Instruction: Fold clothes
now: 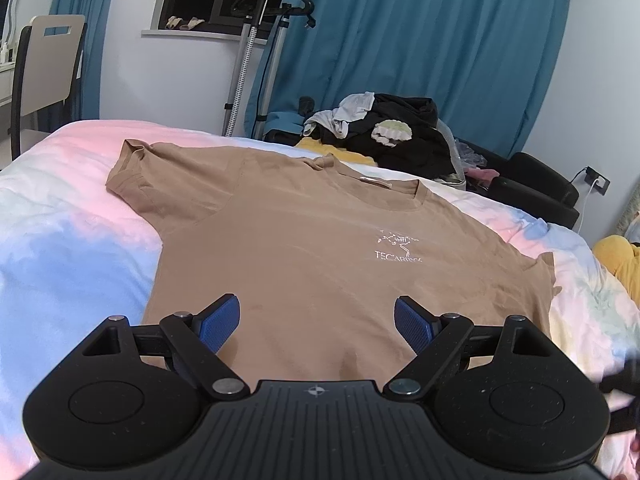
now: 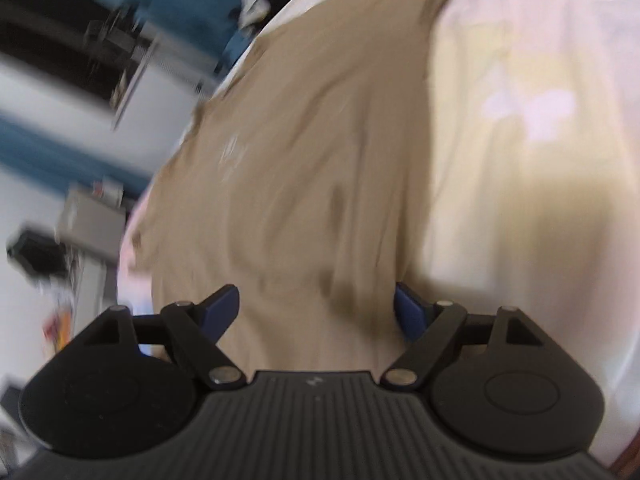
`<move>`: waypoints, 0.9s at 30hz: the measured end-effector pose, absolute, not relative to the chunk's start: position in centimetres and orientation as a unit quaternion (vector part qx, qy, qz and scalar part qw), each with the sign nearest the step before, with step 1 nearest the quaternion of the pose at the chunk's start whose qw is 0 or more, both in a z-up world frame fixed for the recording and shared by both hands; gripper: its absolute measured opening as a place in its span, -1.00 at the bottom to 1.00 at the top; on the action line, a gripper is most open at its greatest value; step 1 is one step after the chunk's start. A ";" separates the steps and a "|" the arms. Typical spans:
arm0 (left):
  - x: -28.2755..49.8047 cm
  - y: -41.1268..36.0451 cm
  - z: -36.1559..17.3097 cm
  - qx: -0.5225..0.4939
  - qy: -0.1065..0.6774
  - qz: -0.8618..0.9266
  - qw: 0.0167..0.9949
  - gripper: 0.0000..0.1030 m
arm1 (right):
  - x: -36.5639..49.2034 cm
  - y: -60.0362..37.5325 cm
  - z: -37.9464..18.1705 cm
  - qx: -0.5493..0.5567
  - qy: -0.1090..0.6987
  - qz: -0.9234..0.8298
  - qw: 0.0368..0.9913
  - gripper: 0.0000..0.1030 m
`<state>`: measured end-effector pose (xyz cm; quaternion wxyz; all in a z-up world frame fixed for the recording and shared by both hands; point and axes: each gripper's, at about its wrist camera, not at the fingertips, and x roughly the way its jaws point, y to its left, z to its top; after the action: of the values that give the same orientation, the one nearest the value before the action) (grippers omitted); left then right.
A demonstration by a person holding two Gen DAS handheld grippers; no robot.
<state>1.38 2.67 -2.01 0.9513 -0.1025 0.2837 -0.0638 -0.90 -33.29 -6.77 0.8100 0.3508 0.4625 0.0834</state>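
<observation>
A tan T-shirt [image 1: 304, 240] with a small white chest logo lies spread flat, front up, on a pastel bedspread [image 1: 60, 248]. Its collar points to the far side and both sleeves are spread out. My left gripper [image 1: 317, 322] is open and empty, hovering over the shirt's lower hem. The right wrist view is blurred and tilted. It shows the same shirt [image 2: 304, 168] below my right gripper [image 2: 316, 314], which is open and empty over the shirt's lower part.
A pile of dark and light clothes [image 1: 384, 128] sits on a black seat beyond the bed's far edge. A garment steamer stand [image 1: 256, 60] and blue curtains [image 1: 432, 48] stand behind. A chair [image 1: 44, 68] is at the far left. A yellow item [image 1: 620, 260] lies at the right edge.
</observation>
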 end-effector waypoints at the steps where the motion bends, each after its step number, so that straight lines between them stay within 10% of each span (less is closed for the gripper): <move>1: 1.4 2.7 -2.0 -0.104 0.284 -0.064 0.951 0.69 | -1.3 -32.3 -6.5 0.322 0.473 0.090 0.815 0.62; 10: 1.8 3.6 -1.7 -0.121 0.280 -0.065 0.950 0.69 | -2.2 -26.6 -4.9 0.046 0.572 0.155 0.804 0.61; 14: 1.7 3.9 -1.6 -0.127 0.277 -0.065 0.950 0.69 | -2.4 -25.2 -4.3 -0.083 0.579 0.165 0.794 -0.44; 17: 1.6 4.3 -1.4 -0.134 0.274 -0.066 0.950 0.69 | -1.5 -27.5 -2.1 -0.038 0.576 0.179 0.797 -0.82; 27: 1.6 5.6 -0.6 -0.151 0.271 -0.068 0.948 0.69 | 0.0 -38.6 4.9 0.265 0.444 0.170 0.839 -0.84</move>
<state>1.56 5.63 -0.61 0.9482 -0.1514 0.2710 -0.0677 0.00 -38.62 4.94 0.8391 0.2649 0.4435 0.1703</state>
